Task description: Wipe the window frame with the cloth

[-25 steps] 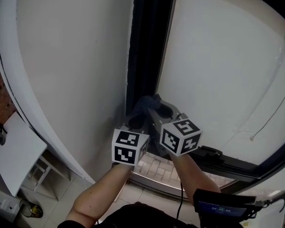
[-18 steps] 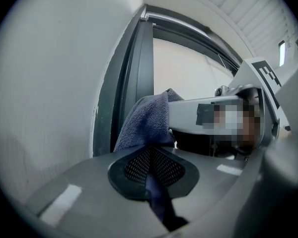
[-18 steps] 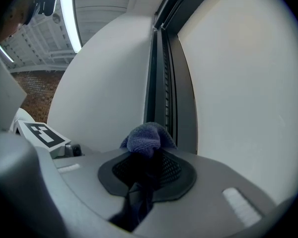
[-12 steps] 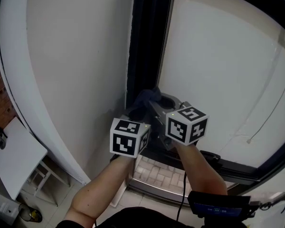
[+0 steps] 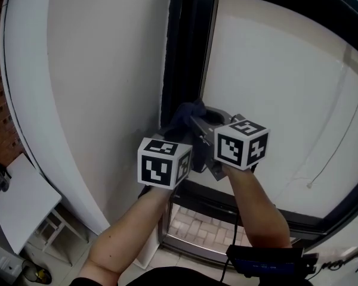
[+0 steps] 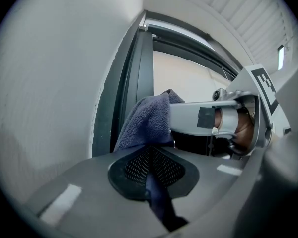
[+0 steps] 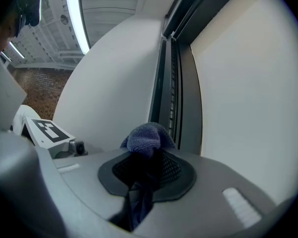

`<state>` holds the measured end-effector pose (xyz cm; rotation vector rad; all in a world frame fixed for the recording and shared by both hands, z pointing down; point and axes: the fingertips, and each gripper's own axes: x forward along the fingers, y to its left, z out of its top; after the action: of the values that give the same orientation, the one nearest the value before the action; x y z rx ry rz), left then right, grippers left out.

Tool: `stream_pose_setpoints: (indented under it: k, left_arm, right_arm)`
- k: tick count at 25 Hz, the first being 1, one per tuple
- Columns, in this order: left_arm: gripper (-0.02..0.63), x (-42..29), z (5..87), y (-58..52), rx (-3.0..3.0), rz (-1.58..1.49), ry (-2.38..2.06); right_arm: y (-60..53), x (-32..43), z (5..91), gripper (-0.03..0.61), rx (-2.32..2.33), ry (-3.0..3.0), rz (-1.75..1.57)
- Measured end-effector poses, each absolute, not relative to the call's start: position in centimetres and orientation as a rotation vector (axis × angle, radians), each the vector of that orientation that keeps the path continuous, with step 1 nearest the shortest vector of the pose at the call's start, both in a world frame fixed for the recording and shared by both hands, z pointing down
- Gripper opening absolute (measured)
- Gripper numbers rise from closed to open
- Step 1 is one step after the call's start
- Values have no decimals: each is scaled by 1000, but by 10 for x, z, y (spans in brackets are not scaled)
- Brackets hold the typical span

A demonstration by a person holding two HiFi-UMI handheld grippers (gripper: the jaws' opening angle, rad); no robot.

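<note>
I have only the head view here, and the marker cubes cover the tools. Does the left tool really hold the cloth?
Observer: Yes. In the left gripper view the left tool has its jaws shut on the dark blue cloth.
Operator: And the right one?
Observer: The right tool is shut on the same cloth too; a rounded bunch sticks out past its tips.
Operator: Is the cloth on the window frame?
Observer: The right gripper view shows the bunch in front of the dark window frame, but I cannot tell contact.
</note>
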<state>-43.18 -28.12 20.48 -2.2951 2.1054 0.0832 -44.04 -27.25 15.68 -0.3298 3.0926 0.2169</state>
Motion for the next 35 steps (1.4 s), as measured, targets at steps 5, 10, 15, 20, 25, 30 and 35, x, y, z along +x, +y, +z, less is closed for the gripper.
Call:
stream_pose_setpoints:
  k: [5, 10, 15, 20, 25, 30, 35]
  left_arm:
    - [-6, -434, 189, -280, -2294, 84, 2099]
    - [-6, -433, 168, -278, -2261, 93, 2093]
    - [-6, -433, 148, -278, -2247, 123, 2089]
    - [-6, -434, 134, -278, -2232, 132, 2084]
    - [-6, -437, 117, -276, -2221, 175, 2089]
    - [-5, -437, 101, -276, -2203, 157, 2078]
    - [-5, -437, 74, -276, -2174, 140, 2065]
  right_arm:
    - [-271, -442, 141, 55, -329, 3075, 228]
    - [-269, -443, 120, 55, -340, 3063, 274]
    - [-269, -442, 101, 55, -347, 3047, 296]
    - [-268, -444, 86, 55, -346, 3032, 301]
    - [-266, -447, 70, 55, -352, 3020, 336]
    - [-266, -447, 55, 55, -359, 3000, 352]
    - [-265, -448, 28, 55, -360, 2977, 400]
